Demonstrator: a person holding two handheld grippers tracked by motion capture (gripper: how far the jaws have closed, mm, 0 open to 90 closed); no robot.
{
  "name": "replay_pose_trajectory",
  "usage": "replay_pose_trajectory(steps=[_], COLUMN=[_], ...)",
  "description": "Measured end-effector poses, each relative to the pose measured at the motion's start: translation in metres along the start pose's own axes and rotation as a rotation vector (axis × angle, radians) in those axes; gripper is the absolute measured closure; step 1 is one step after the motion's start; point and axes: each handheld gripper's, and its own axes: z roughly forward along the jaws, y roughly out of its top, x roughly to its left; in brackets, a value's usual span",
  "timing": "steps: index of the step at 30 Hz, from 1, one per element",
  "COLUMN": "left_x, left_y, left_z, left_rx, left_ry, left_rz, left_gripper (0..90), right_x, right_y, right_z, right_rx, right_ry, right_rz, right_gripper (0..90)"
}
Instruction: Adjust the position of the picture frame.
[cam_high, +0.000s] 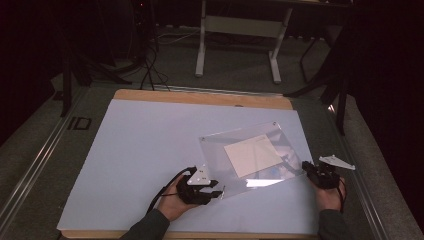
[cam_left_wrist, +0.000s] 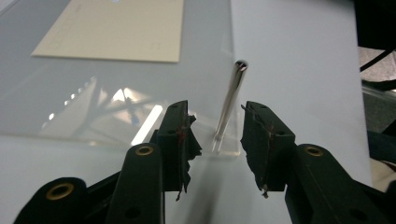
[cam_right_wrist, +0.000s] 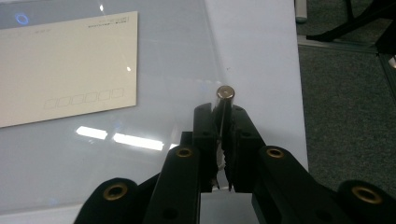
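Note:
A clear acrylic sheet (cam_high: 220, 147) lies tilted on the white mat, with a cream card (cam_high: 252, 156) under it. Thin metal pins stand at its near corners. My left gripper (cam_high: 216, 189) is at the sheet's near-left corner. In the left gripper view it (cam_left_wrist: 217, 128) stands open, with a pin (cam_left_wrist: 229, 100) between its jaws but touching neither. My right gripper (cam_high: 306, 167) is at the near-right corner. In the right gripper view it (cam_right_wrist: 222, 116) is shut on the other pin (cam_right_wrist: 225, 93), whose round head pokes out above the jaws. The card (cam_right_wrist: 65, 65) shows through the sheet.
The white mat (cam_high: 145, 150) covers most of a wooden tabletop (cam_high: 200, 97). Grey carpet and a rail lie to each side. The white legs of a desk (cam_high: 201, 50) stand on the floor behind the table, and dark stands rise at the far left and right.

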Motion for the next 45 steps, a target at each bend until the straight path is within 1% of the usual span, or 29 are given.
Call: replay_pose_trajectory(steps=[2, 3, 4, 5, 6, 7, 9, 10, 11, 13, 14, 19, 21, 22, 24, 26, 29, 31, 32, 34, 35, 37, 45], left_x=[-0.002, -0.002, -0.003, -0.003, -0.004, -0.004, -0.005, -0.006, -0.006, -0.005, -0.004, -0.003, -0.003, -0.003, -0.002, -0.003, -0.003, -0.003, -0.003, -0.002, -0.002, -0.002, -0.002], left_y=[0.005, 0.005, 0.008, 0.008, 0.01, 0.01, 0.012, 0.013, 0.013, 0.013, 0.013, 0.013, 0.013, 0.013, 0.013, 0.013, 0.012, 0.012, 0.012, 0.012, 0.012, 0.012, 0.011], left_z=[0.006, 0.006, 0.011, 0.011, 0.016, 0.016, 0.021, 0.025, 0.027, 0.027, 0.028, 0.032, 0.033, 0.034, 0.036, 0.039, 0.041, 0.042, 0.043, 0.042, 0.042, 0.043, 0.044], left_rx=[-0.005, -0.005, 0.001, 0.001, 0.006, 0.006, 0.019, 0.026, 0.03, 0.029, 0.025, 0.043, 0.041, 0.04, 0.046, 0.06, 0.066, 0.065, 0.061, 0.061, 0.063, 0.066, 0.063], left_ry=[-0.012, -0.012, -0.018, -0.018, -0.027, -0.027, -0.033, -0.034, -0.028, -0.029, -0.037, -0.034, -0.028, -0.026, -0.029, -0.03, -0.032, -0.034, -0.034, -0.035, -0.032, -0.03, -0.032], left_rz=[0.021, 0.021, 0.036, 0.036, 0.051, 0.051, 0.067, 0.085, 0.095, 0.091, 0.086, 0.111, 0.11, 0.107, 0.104, 0.119, 0.122, 0.121, 0.112, 0.108, 0.112, 0.117, 0.122], left_gripper=[62.2, 62.6, 63.6, 64.6, 66.0, 67.3, 68.8, 72.1, 72.8, 74.7, 75.0, 75.9, 78.8, 78.8, 81.3, 80.9, 80.7, 81.3, 81.3, 82.6, 83.2, 83.3, 83.9], right_x=[0.0, 0.0, 0.0, 0.0, 0.0, 0.0, 0.0, 0.0, 0.0, -0.001, 0.0, 0.0, 0.0, 0.0, 0.0, 0.0, 0.0, -0.001, -0.001, -0.001, 0.0, -0.001, 0.0], right_y=[0.0, 0.0, 0.0, 0.0, 0.0, 0.0, 0.0, 0.0, 0.0, 0.0, 0.0, 0.001, 0.001, 0.001, 0.001, 0.001, 0.0, 0.0, 0.0, -0.001, -0.003, -0.004, -0.004], right_z=[0.0, 0.0, 0.0, 0.0, 0.0, 0.001, 0.001, 0.001, 0.001, 0.001, 0.001, 0.001, 0.001, 0.001, 0.001, 0.002, 0.002, 0.002, 0.002, 0.004, 0.006, 0.008, 0.009], right_rx=[0.001, 0.001, 0.001, 0.001, 0.001, 0.001, 0.001, 0.001, 0.001, 0.001, 0.002, 0.001, 0.001, 0.001, 0.003, 0.003, 0.001, 0.0, 0.0, 0.011, 0.023, 0.028, 0.025], right_ry=[0.0, 0.0, -0.001, -0.001, -0.001, 0.0, 0.0, 0.001, 0.001, 0.002, 0.001, 0.0, 0.0, -0.002, 0.0, 0.0, 0.001, 0.003, 0.003, 0.002, -0.002, -0.001, -0.008], right_rz=[0.0, 0.0, 0.0, 0.0, -0.001, -0.002, -0.001, -0.004, -0.004, -0.004, -0.006, -0.005, -0.006, -0.006, -0.006, -0.005, -0.004, 0.0, 0.0, 0.003, 0.002, 0.0, -0.007], right_gripper=[83.5, 83.5, 83.5, 83.5, 83.5, 83.6, 83.6, 83.7, 83.7, 83.7, 83.8, 83.8, 83.9, 83.9, 83.9, 83.8, 83.6, 83.5, 83.3, 82.4, 82.5, 82.5, 84.0])
